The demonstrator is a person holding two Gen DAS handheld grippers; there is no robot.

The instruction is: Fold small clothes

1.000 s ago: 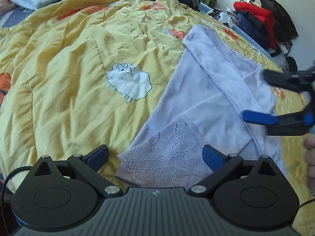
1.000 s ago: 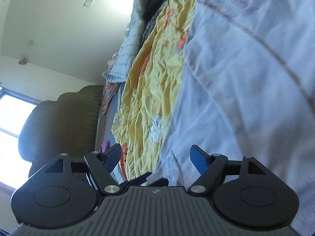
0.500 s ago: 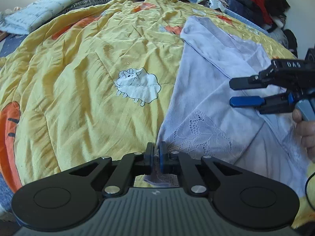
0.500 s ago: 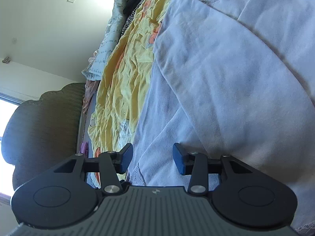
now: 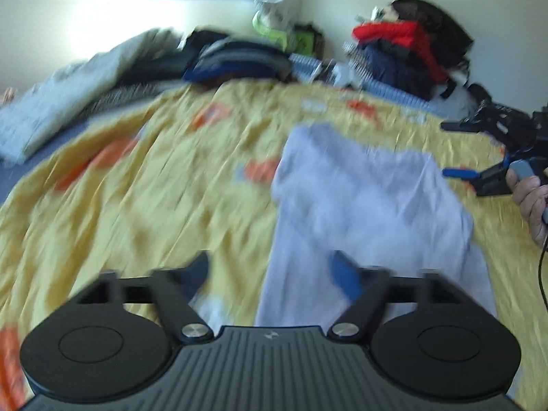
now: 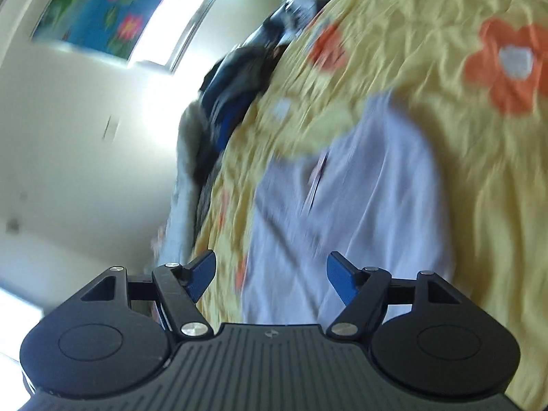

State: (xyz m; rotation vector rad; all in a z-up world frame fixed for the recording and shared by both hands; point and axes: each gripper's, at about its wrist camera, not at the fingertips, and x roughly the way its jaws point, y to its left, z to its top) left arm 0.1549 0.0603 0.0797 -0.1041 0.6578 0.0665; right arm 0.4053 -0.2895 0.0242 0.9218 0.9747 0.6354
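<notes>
A pale lilac garment (image 5: 359, 198) lies folded in a rough rectangle on the yellow flowered quilt (image 5: 137, 205). My left gripper (image 5: 270, 269) hovers over its near left edge with jaws opening and nothing pinched between them. At the right, my right gripper (image 5: 448, 149) sits off the garment's far right corner, held by a hand (image 5: 527, 195). In the right wrist view the garment (image 6: 359, 188) lies ahead of the right gripper (image 6: 270, 270), whose jaws are opening and hold no cloth. Both views are motion-blurred.
Stacked dark blue clothes (image 5: 239, 58) and a red jacket on a dark heap (image 5: 397, 34) line the bed's far edge. A pale grey blanket (image 5: 68, 102) lies at the far left. A cable (image 5: 541, 274) hangs from the right hand.
The left gripper, shut on the lace hem half a second ago, has let go and risen. The lace panel is now folded out of sight. The right gripper has moved off the garment to the right.
</notes>
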